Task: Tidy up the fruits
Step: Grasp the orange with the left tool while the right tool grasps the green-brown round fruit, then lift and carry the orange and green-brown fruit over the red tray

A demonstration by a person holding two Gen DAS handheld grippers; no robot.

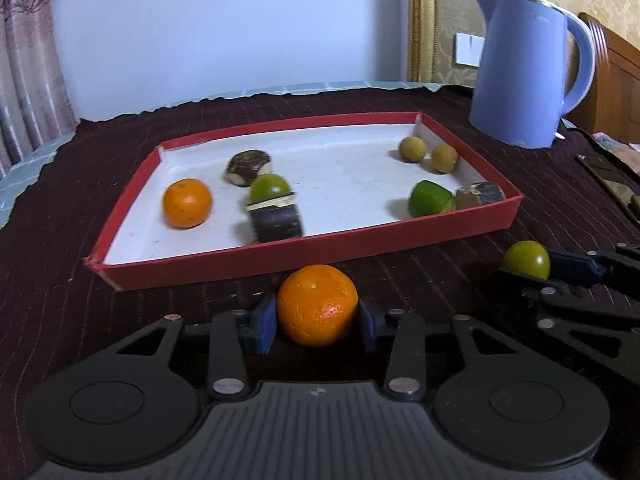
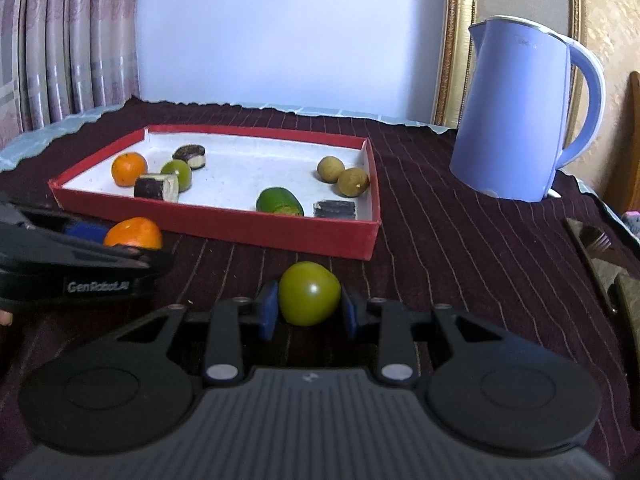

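Dark cloth [image 1: 440,280]: orange [image 1: 317,305] between left gripper [image 1: 318,322] pads (seemingly gripped)

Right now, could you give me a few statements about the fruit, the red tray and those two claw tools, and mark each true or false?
1. The left gripper grips a round orange mandarin. True.
2. The right gripper holds a brown longan. False: it holds a round green fruit.
3. The shallow red cardboard tray holds two small tan longans. True.
4. The pale blue electric kettle stands inside the tray. False: it stands on the dark striped cloth, beside the tray.
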